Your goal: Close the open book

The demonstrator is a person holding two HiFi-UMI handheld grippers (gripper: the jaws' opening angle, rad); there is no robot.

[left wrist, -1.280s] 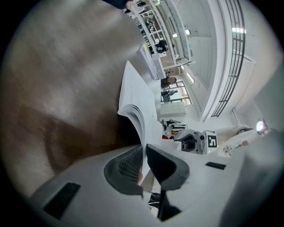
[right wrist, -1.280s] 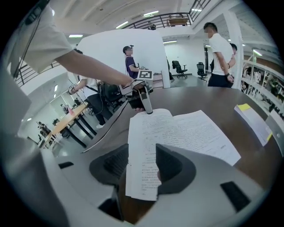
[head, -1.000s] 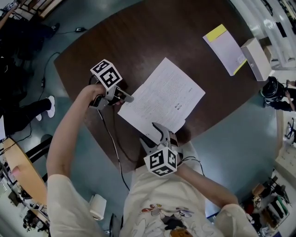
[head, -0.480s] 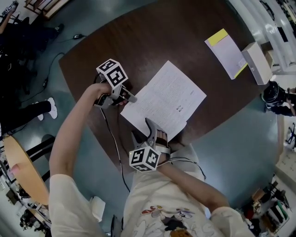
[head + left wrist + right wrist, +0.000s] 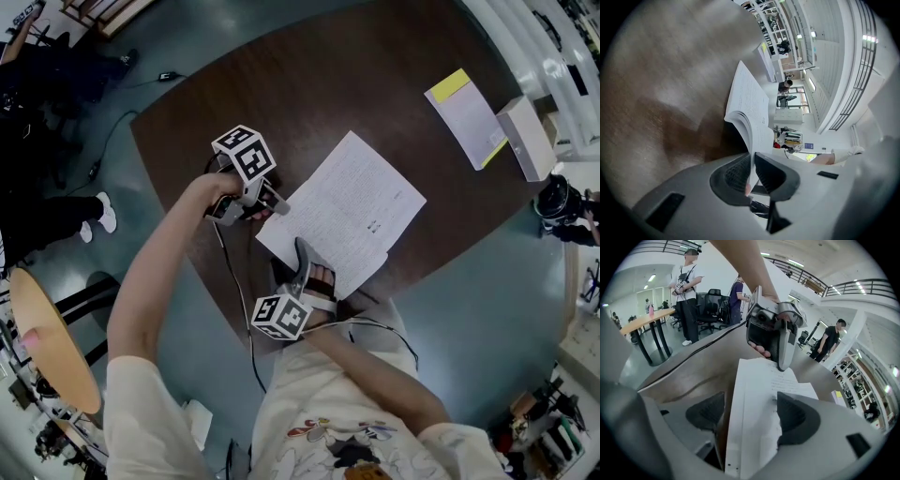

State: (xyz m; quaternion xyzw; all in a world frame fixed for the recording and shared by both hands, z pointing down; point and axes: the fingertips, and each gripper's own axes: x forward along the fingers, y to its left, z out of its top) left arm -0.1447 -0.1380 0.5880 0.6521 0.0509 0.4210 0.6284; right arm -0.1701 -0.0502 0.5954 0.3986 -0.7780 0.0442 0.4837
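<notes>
The open book (image 5: 342,216) lies white-paged on the dark wooden table (image 5: 281,84). My left gripper (image 5: 272,202) is at its left corner, shut on a thin page edge, which the left gripper view shows pinched between the pads (image 5: 751,176) while the rest of the book (image 5: 750,108) fans away. My right gripper (image 5: 298,258) hovers over the near corner. Its jaws are opening, and the book's near edge (image 5: 759,380) lies between the pads (image 5: 752,416) with neither one touching it. The left gripper (image 5: 783,363) shows beyond the page.
A second booklet with a yellow strip (image 5: 467,117) and a white box (image 5: 525,136) lie at the table's far right. A cable (image 5: 239,300) trails off the near table edge. A round wooden table (image 5: 47,337) and people (image 5: 689,291) stand off to the left.
My right gripper has shifted left and down onto the book's near corner, rolled, and spread its jaws wider. The left gripper has kept its pinch in place.
</notes>
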